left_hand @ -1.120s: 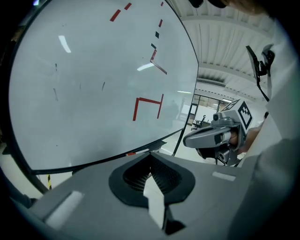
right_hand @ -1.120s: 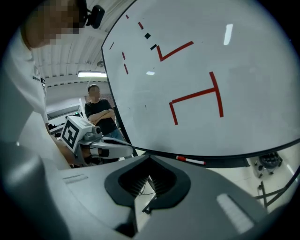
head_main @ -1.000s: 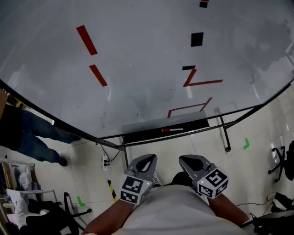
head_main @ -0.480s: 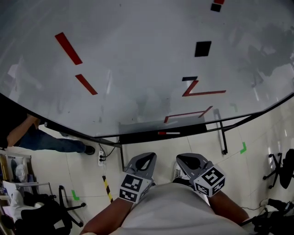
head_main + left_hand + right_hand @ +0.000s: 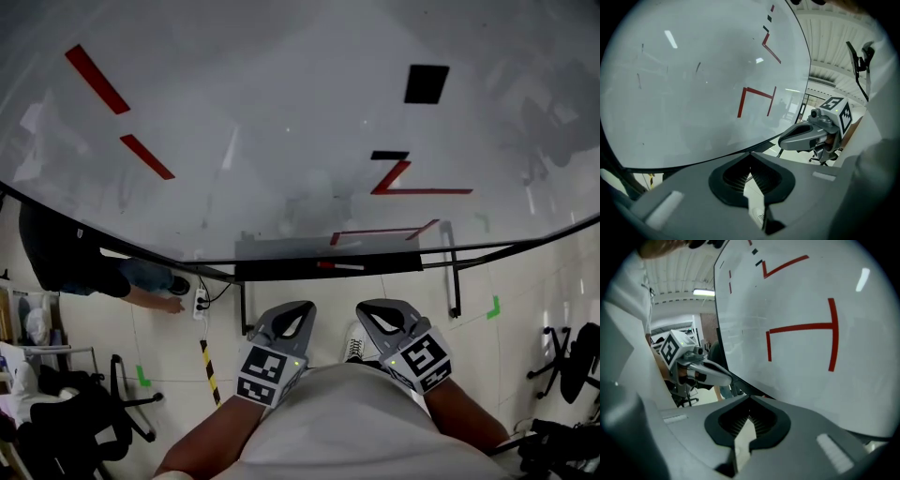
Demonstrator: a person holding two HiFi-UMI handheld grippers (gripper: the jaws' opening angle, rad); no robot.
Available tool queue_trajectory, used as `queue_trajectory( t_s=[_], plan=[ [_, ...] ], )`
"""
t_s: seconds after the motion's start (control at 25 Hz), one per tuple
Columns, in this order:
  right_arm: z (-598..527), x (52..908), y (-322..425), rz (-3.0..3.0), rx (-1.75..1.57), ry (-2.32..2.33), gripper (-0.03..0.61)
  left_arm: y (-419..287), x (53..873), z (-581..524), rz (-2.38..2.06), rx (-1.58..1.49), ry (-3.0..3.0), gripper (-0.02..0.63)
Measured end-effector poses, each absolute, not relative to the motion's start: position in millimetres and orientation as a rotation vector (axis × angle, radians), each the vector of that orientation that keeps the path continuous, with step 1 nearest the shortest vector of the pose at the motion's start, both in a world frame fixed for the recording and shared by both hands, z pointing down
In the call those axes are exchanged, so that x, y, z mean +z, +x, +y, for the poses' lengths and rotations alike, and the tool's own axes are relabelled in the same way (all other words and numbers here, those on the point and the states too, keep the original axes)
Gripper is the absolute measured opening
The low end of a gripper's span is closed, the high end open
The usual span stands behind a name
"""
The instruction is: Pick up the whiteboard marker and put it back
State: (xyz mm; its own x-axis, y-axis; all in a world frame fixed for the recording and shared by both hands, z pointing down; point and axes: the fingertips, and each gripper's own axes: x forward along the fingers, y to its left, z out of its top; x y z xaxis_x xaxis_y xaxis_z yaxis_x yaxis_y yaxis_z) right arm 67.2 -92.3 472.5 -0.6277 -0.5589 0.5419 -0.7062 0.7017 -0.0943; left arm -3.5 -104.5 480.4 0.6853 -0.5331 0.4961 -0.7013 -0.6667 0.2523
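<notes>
We are drawing closer to the large white whiteboard (image 5: 281, 122) than a second ago, and its red marks are sliding leftward. The left gripper (image 5: 302, 307) and right gripper (image 5: 364, 307) are hanging low, well apart from the board, each with its jaws pressed together on nothing. The slim white whiteboard marker with a red cap (image 5: 339, 266) is lying near the middle of the black tray (image 5: 272, 271) along the whiteboard's bottom edge. If we are reaching in before parting the jaws, we are risking a nudge that rolls it off the tray's front edge.
</notes>
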Motion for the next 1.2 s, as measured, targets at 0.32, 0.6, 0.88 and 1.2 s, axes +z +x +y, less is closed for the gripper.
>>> queue_trajectory(
  t_s=[0.32,0.6,0.88,1.2],
  plan=[
    [-116.5,497.9,72.3,-2.296,0.2,0.875,0.006,-10.7,485.6,-109.3,-0.991,0.502,2.413,0.015],
    [-135.5,519.2,71.7,-2.191,0.107,0.819,0.054,-20.3,494.3,-112.0,-1.012,0.498,2.379,0.017],
    [-156.3,545.9,68.5,-2.067,-0.037,0.729,0.058,-25.8,500.5,-112.0,-1.016,0.503,2.361,0.017],
    [-166.8,570.8,57.1,-2.012,-0.066,0.636,0.064,-36.7,505.2,-111.0,-1.039,0.51,2.332,0.017]
  ],
)
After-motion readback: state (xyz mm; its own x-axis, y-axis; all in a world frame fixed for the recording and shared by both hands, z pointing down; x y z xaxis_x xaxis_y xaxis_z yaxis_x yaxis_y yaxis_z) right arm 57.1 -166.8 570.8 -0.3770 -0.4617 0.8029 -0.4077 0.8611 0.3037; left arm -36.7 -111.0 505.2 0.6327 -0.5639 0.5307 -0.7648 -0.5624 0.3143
